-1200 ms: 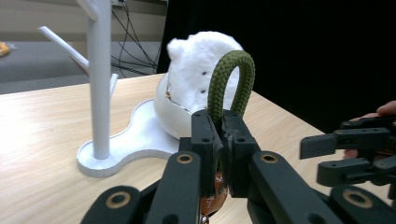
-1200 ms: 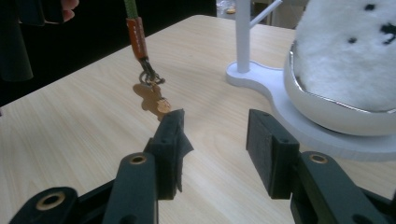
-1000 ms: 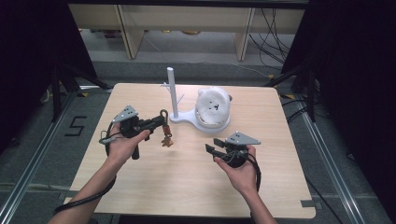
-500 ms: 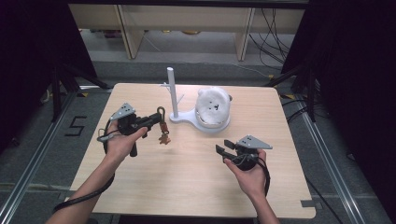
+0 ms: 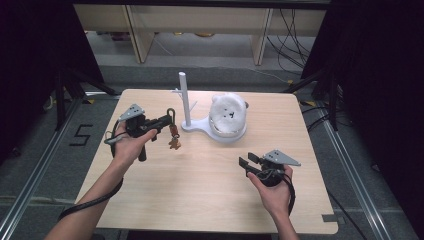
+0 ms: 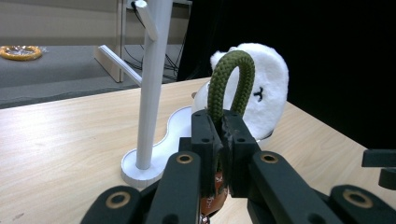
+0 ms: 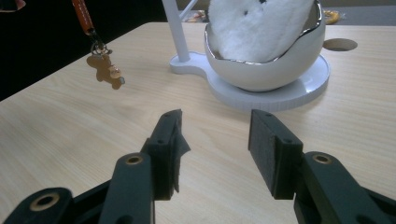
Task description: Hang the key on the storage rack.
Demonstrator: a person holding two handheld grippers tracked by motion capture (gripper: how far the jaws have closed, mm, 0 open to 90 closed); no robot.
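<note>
The left claw (image 5: 169,120) was clenched on a keychain (image 5: 173,131), and its two pads pressed on the green cord loop (image 6: 232,79), which stood up between them in the left gripper view. In the high view this claw was held above the left part of the surface (image 5: 200,195), pointing to the right, with the person's left hand (image 5: 131,145) around its grip. Under the loop an orange strap (image 7: 82,14) hung down, and at its end a small brown figure charm (image 7: 105,69) hung free in the air, not touching the wood. The keychain was just left of the white stand (image 5: 184,100), near it but apart from it.

The right claw (image 5: 248,164) was released; nothing was between its pads, and the jaws had just been opening a little more. It was in the near right part of the surface, held in the right hand (image 5: 272,192), and it pointed to the left and a little far. In the right gripper view its jaws stood apart over bare wood, and the charm was to the far left of them.

The stand was an upright white pole with short side pegs, on a flat white base (image 5: 197,129). On the right part of this base sat a white bowl (image 7: 280,65), and a white plush (image 5: 227,114) with a small black face lay in the bowl. The bowl was well apart from the right claw.
</note>
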